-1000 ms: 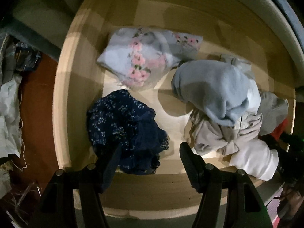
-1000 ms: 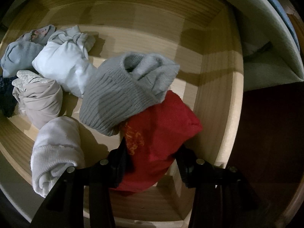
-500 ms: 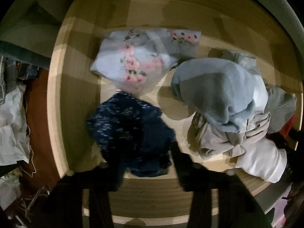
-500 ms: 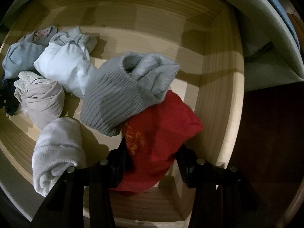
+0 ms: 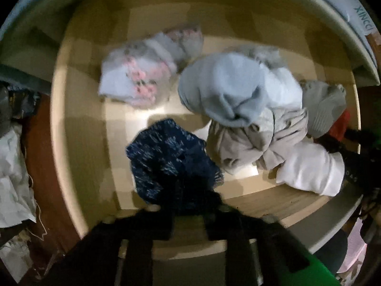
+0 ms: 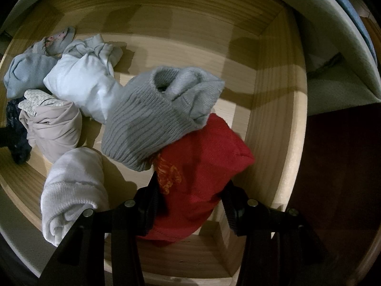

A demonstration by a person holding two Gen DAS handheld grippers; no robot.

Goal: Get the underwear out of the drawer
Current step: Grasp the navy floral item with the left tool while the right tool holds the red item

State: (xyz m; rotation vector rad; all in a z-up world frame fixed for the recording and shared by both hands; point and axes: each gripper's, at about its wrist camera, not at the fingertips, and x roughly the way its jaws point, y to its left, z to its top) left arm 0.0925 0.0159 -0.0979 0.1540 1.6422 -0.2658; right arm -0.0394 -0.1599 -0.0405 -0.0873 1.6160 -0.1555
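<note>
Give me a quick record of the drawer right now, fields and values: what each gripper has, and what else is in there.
left gripper: closed on navy patterned underwear
right gripper: closed on red garment
container: wooden drawer, open
on red garment: grey knit piece
loose: floral underwear, white roll, beige bundle

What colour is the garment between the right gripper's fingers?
Red knit garment with orange lettering; right wrist view.

Both wrist views look straight down, close, into the drawer [image 5: 71, 128]; they share the beige bundle [image 6: 57, 128] at three o'clock in the left view, nine in the right.
</note>
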